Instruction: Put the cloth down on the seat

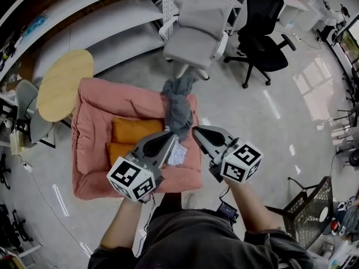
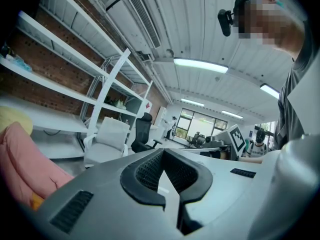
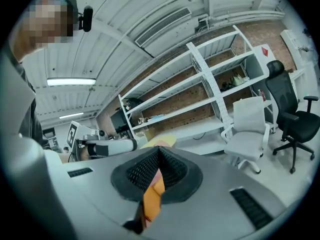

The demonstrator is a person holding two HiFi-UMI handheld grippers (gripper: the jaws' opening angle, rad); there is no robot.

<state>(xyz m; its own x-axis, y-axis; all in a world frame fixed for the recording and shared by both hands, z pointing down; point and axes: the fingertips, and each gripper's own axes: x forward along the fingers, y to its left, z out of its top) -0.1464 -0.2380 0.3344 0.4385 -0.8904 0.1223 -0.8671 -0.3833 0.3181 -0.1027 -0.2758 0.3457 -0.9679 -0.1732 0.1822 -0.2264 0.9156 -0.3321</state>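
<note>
The grey cloth lies draped over the upper right edge of the pink seat, at frame centre. Just below it, the left gripper and the right gripper have their jaws closed and empty.

No text, number or brand can be read anywhere; the red sign on the white shelf rack is too small.
</note>
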